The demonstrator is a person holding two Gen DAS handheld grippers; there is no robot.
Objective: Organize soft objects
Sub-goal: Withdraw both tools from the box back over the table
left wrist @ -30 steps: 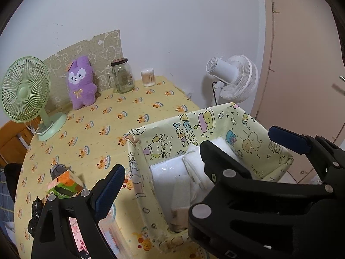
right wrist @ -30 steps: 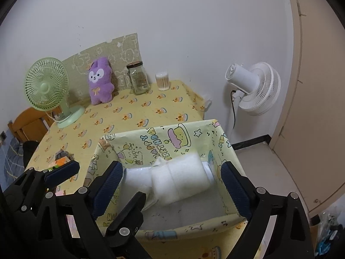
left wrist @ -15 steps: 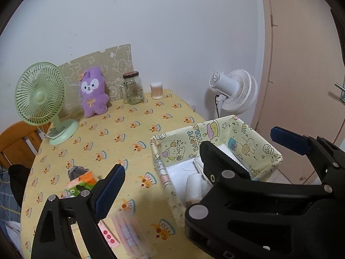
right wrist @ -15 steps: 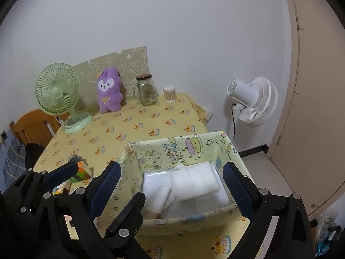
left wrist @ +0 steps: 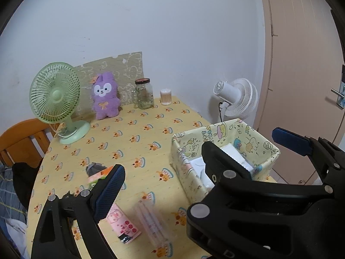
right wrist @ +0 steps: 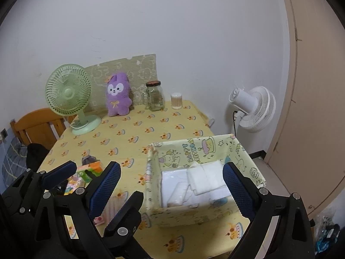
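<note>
1. Both grippers, left gripper [left wrist: 198,157] and right gripper [right wrist: 172,185], are wide open and hold nothing.
2. Fabric bin [right wrist: 194,149] already holds white folded packs [right wrist: 204,179].
3. Remaining pink pack [left wrist: 123,224] lies left of the bin, below the left jaws, so the left's nearer.

Two fans [right wrist: 68,95] [right wrist: 254,110], one plush [right wrist: 118,97], one jar [right wrist: 154,96], one box [right wrist: 204,213].

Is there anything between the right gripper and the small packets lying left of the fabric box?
Yes. The left gripper is in front of the pink packet and the orange-green packet; the right gripper hangs open, beside the yellow fabric box.
</note>
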